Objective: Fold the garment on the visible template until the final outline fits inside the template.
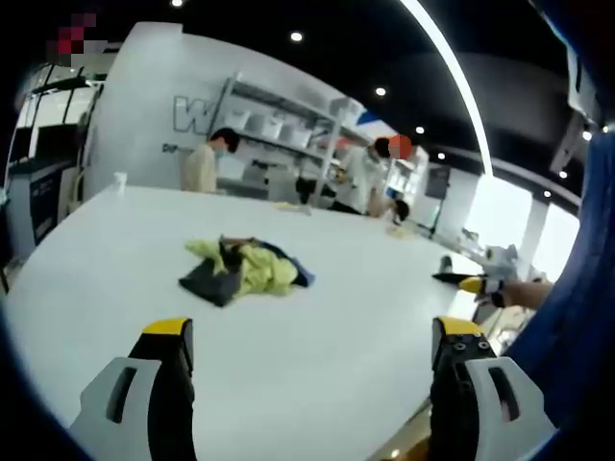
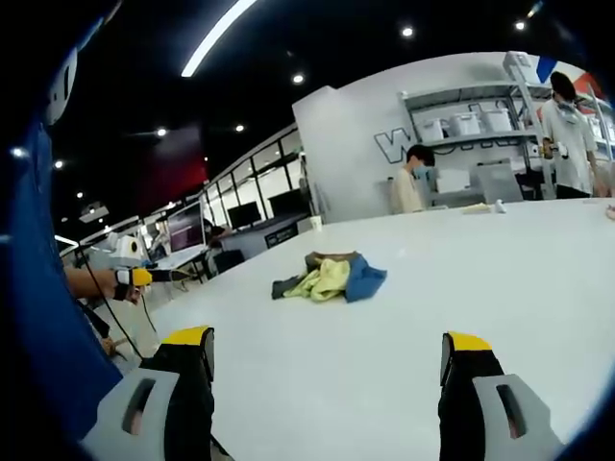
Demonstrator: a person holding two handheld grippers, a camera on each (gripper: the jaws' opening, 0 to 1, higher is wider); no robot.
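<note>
Left gripper view: the left gripper (image 1: 312,336) hangs with jaws spread wide, gripping nothing, above the white table (image 1: 115,250). A crumpled yellow, grey and blue garment (image 1: 246,269) lies well ahead. Right gripper view: the right gripper (image 2: 327,351) is likewise agape and unladen, the garment (image 2: 332,277) beyond it.

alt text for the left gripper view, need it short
A crumpled yellow, grey and blue garment lies in a heap on a large white table, well beyond the open, yellow-tipped jaws of the left hand-held gripper. People stand at shelving past the table's far edge, and a blue sleeve fills the right side.
</note>
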